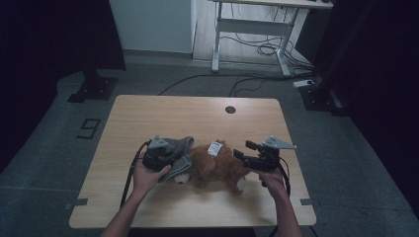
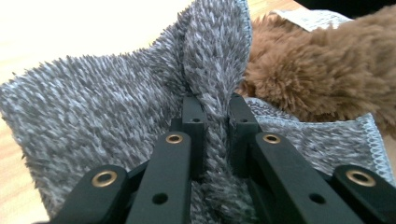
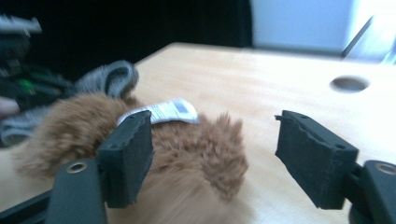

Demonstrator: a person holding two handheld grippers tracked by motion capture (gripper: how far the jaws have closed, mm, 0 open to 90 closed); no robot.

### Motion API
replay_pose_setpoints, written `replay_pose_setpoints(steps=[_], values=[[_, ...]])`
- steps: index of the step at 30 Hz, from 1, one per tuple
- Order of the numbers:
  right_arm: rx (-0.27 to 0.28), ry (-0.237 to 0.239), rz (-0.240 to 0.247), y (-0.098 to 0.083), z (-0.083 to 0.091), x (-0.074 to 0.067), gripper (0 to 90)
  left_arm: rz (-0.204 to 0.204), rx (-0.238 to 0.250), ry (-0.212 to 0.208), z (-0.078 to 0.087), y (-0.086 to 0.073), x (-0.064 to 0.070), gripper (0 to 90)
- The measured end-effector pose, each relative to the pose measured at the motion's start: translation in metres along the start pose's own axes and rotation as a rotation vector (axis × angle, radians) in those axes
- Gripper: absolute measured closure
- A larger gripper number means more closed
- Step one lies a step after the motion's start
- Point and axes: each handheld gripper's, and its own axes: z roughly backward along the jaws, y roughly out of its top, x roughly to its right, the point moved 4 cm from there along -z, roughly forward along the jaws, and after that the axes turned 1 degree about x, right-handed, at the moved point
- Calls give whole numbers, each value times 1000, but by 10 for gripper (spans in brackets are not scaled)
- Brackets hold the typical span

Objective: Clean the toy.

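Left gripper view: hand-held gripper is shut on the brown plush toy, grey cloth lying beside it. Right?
Not quite. In the left gripper view the left hand-held gripper is shut on a fold of the grey cloth, not the toy. The brown plush toy lies beside it, untouched by those jaws.

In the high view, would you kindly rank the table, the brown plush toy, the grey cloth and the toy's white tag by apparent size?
1. table
2. brown plush toy
3. grey cloth, partly hidden
4. white tag

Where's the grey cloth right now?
In the high view the grey cloth lies left of centre on the table, against the brown teddy bear, pinched by the left hand-held gripper.
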Motion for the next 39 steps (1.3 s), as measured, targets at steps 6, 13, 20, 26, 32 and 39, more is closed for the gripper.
replay_pose_setpoints(steps=[6, 13, 20, 26, 32, 39], values=[[-162, 153, -29, -31, -29, -16, 149, -11, -15, -32, 12, -13, 7, 807], [-218, 256, -70, -59, -41, -29, 149, 8, -4, -66, 22, -26, 10, 807], [-184, 238, -25, -67, -41, -34, 532, 11, 10, -60, 20, -29, 14, 807], [-89, 143, 7, -58, -43, -22, 675, -25, 41, -4, 10, -13, 19, 806], [-50, -1, 51, -38, -51, 5, 689, -11, 63, 16, -25, 14, 9, 804], [-47, -8, -20, -34, -53, 24, 543, 7, 47, 3, -34, 16, 6, 804]])
